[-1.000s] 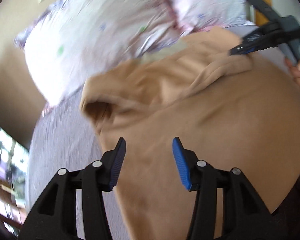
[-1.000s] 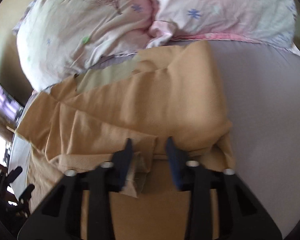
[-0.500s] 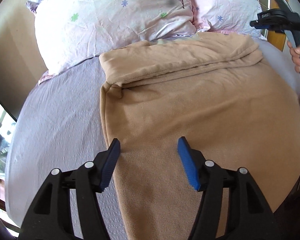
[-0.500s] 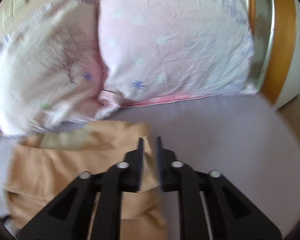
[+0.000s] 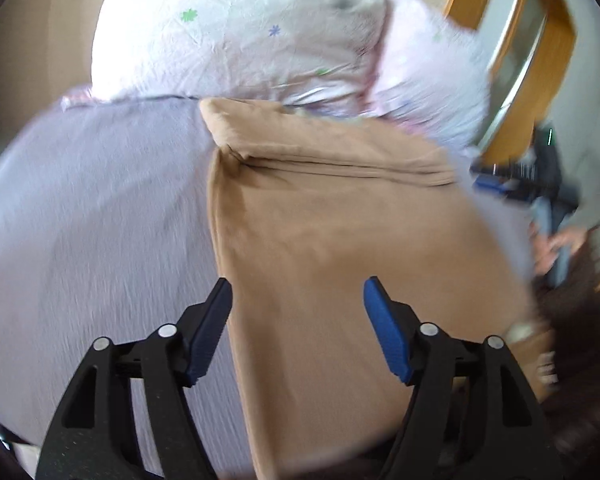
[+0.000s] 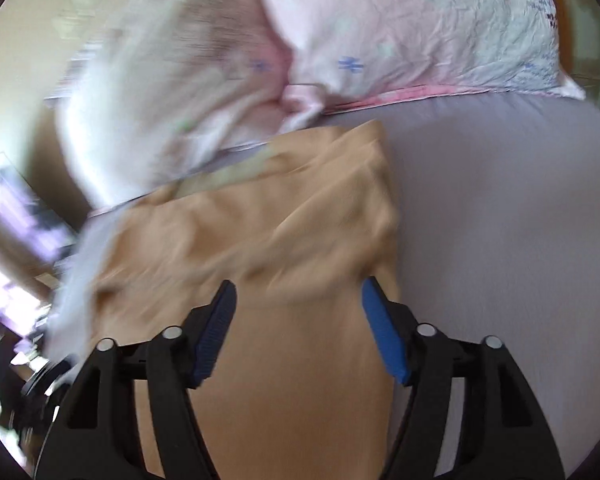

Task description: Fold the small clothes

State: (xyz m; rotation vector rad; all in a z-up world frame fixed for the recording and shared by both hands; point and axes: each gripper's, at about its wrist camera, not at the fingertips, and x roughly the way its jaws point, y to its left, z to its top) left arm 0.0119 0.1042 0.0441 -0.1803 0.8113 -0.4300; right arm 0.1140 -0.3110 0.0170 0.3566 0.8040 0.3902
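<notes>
A tan garment (image 5: 340, 248) lies flat on the lilac bed sheet (image 5: 92, 216), with a folded band along its far edge near the pillows. It also shows in the right wrist view (image 6: 284, 264), where its far part is rumpled. My left gripper (image 5: 298, 304) is open and empty above the garment's near left edge. My right gripper (image 6: 298, 304) is open and empty above the garment's near right part. The other gripper shows blurred at the right of the left wrist view (image 5: 512, 180).
Two pale floral pillows (image 5: 240, 40) (image 6: 420, 28) lie at the head of the bed. A wooden frame (image 5: 516, 60) stands at the right. The bare sheet (image 6: 508, 240) stretches right of the garment. Clutter lies off the bed's left side (image 6: 12, 320).
My right gripper let go of the garment's far edge, opened and drew back toward the near side. The folded band now lies flat. My left gripper stayed open and shifted slightly.
</notes>
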